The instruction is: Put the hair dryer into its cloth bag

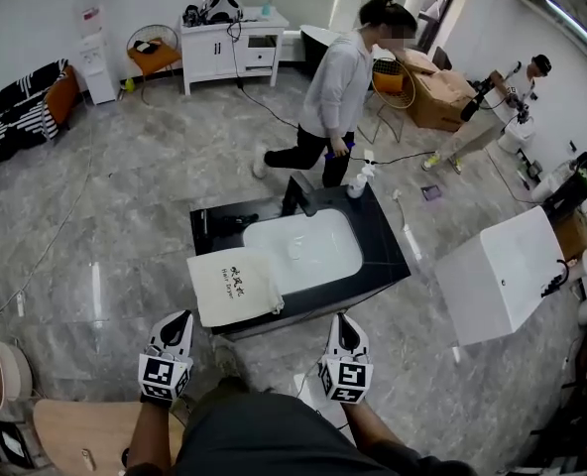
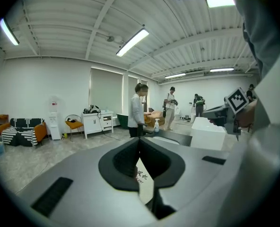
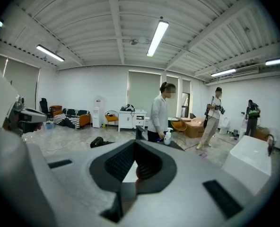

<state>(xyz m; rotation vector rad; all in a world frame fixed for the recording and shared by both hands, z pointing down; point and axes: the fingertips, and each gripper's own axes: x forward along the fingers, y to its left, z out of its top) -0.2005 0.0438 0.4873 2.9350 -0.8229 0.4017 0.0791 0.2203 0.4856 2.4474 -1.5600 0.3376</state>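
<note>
A cream cloth bag (image 1: 234,286) with dark print lies on the front left corner of the black counter (image 1: 388,251), partly over its edge. The black hair dryer (image 1: 232,222) rests on the counter's back left, left of the white basin (image 1: 303,251); in the right gripper view the hair dryer (image 3: 97,142) lies ahead to the left. My left gripper (image 1: 180,318) is shut and empty, just short of the bag. My right gripper (image 1: 341,320) is shut and empty at the counter's front edge. Through the left gripper (image 2: 140,139) I see the bag (image 2: 143,176) close ahead. The right gripper (image 3: 135,144) holds nothing.
A person (image 1: 335,97) stands behind the counter beside a spray bottle (image 1: 359,179) and the black faucet (image 1: 296,194). A white box-like unit (image 1: 502,271) stands to the right. A wooden table (image 1: 75,432) is at my lower left. A cable (image 1: 274,107) trails across the floor.
</note>
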